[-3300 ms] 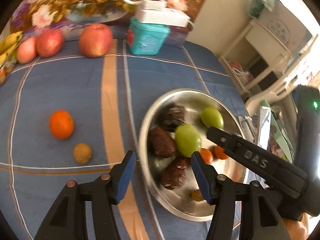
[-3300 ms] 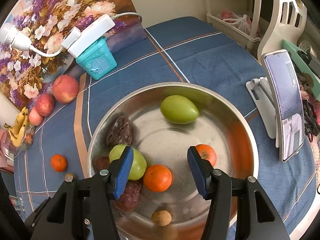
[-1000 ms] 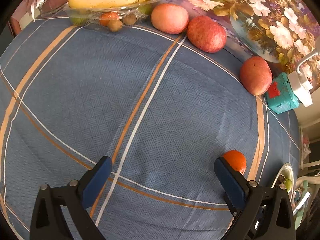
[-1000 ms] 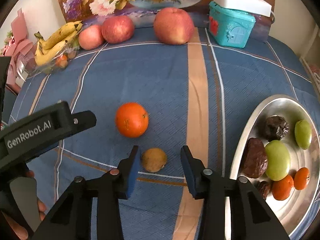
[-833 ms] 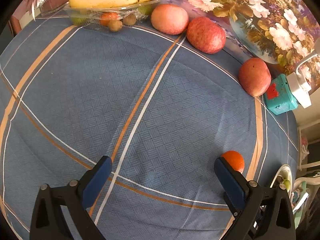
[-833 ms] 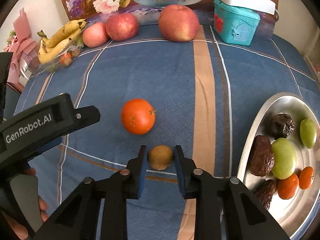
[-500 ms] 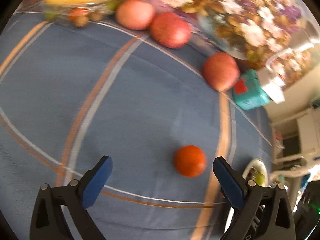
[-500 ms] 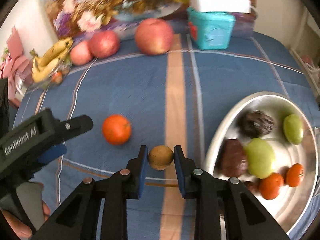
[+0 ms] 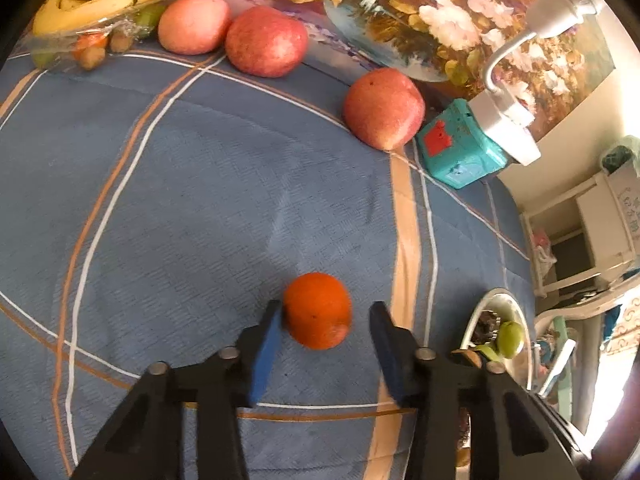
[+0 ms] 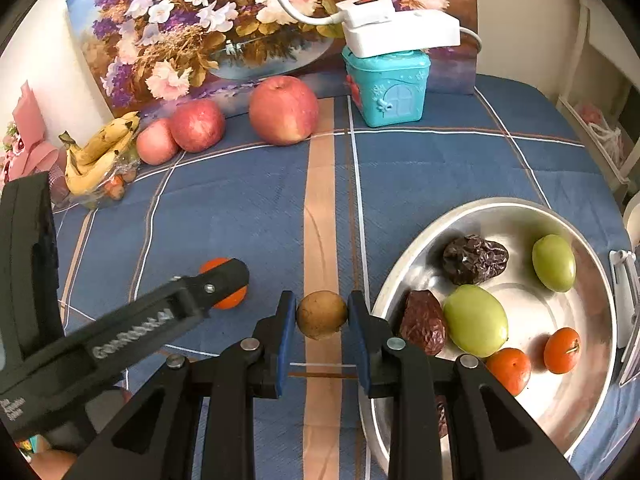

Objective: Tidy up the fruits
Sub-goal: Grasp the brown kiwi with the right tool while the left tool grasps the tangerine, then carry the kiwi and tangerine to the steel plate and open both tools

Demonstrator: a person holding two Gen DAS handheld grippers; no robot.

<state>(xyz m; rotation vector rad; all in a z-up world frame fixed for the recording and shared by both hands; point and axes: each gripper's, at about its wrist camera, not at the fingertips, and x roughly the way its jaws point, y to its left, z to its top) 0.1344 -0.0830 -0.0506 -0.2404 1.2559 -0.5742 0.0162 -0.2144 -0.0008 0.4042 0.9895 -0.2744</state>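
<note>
Jaws of my right gripper [image 10: 322, 316] pinch the small brown round fruit [image 10: 321, 314], lifted beside the shiny metal bowl [image 10: 592, 400]. My left gripper [image 9: 325, 334] is half open around the round orange tangerine [image 9: 318, 311] on the blue checked cloth [image 9: 192, 208]; only one blue pad touches it.

3 apples [image 10: 283, 110], 3 oranges [image 9: 318, 311], 2 green fruits [image 10: 475, 320], 3 dates [image 10: 474, 259], 1 brown fruit [image 10: 321, 314].

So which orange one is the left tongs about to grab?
The big orange alone on the blue cloth, sitting between the open left tongs. The two other orange fruits are smaller and already lie in the metal bowl.
</note>
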